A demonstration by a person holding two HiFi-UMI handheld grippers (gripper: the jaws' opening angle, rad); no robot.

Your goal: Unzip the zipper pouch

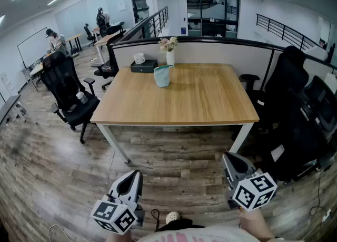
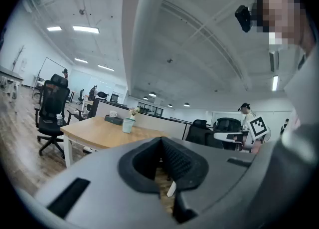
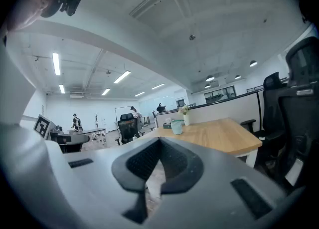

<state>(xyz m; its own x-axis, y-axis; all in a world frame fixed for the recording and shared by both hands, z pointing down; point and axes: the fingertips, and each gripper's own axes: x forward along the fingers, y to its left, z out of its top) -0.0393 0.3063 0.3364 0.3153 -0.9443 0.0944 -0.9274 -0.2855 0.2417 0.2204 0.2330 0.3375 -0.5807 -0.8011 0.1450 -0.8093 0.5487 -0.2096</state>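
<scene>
A pale teal zipper pouch [image 1: 162,76] stands upright at the far side of the wooden table [image 1: 200,104]; it also shows small in the left gripper view as the pouch [image 2: 128,125] and in the right gripper view as the pouch [image 3: 176,126]. My left gripper [image 1: 132,182] and right gripper [image 1: 232,163] hang low over the floor in front of the table, far from the pouch. Both are shut with nothing between the jaws. In their own views the left gripper [image 2: 160,140] and the right gripper [image 3: 159,143] have their pads met at the tips.
A black box [image 1: 144,66] with a white mug [image 1: 139,58] and a vase of flowers [image 1: 169,48] sit by the partition behind the pouch. Black office chairs stand at the left [image 1: 66,90] and right [image 1: 295,109]. People work at desks far back left [image 1: 55,39].
</scene>
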